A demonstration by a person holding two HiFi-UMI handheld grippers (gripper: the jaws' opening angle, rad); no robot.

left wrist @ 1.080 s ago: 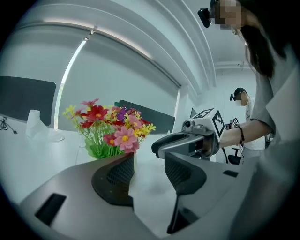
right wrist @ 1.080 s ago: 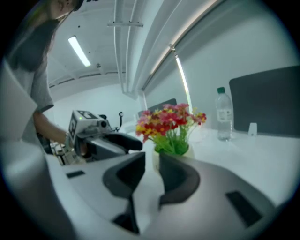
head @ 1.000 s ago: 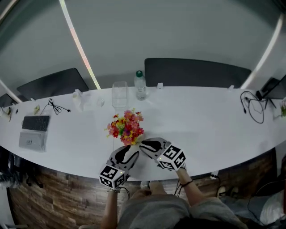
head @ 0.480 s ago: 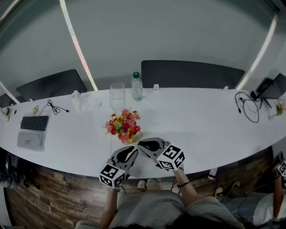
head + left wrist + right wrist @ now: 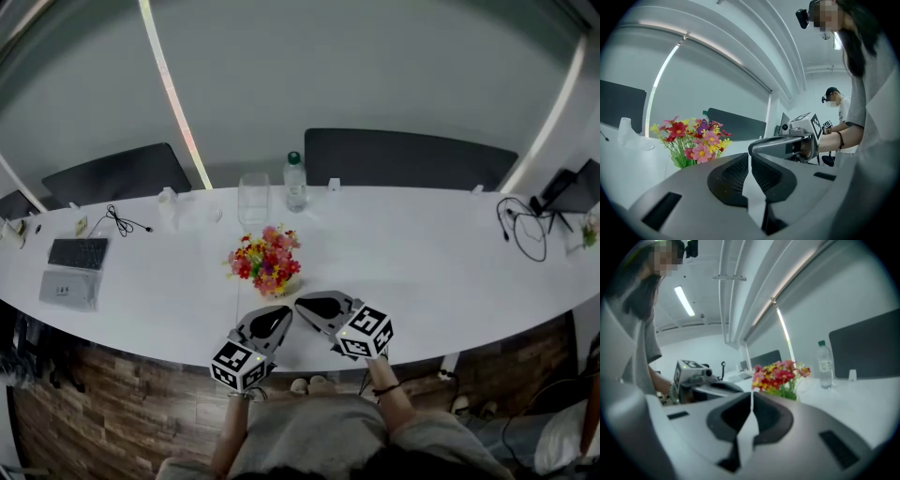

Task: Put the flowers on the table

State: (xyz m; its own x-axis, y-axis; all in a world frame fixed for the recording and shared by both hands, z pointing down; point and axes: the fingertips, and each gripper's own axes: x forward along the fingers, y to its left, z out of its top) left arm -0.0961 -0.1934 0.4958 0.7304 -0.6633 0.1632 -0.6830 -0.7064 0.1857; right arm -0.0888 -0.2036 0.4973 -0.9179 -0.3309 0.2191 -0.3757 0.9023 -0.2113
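The flower bunch (image 5: 265, 262) stands upright on the white table (image 5: 422, 253), centre frame. Just below it, left claw (image 5: 277, 315) and right claw (image 5: 306, 305) are closing, jaws together, both empty.

We hold the left tool (image 5: 273, 317) and the right tool (image 5: 307, 305) side by side, tips converging, both jaws pressed together.

The long white surface (image 5: 450, 272) bears the flowers (image 5: 265, 261) just beyond the left claw (image 5: 272, 321) and right claw (image 5: 314, 305). Farther back stand a clear glass (image 5: 252, 198) and a water bottle (image 5: 295, 181) (green-capped). A keyboard (image 5: 78, 253) lies well left of the left claw, a coiled cable (image 5: 525, 230) well right of the right claw.
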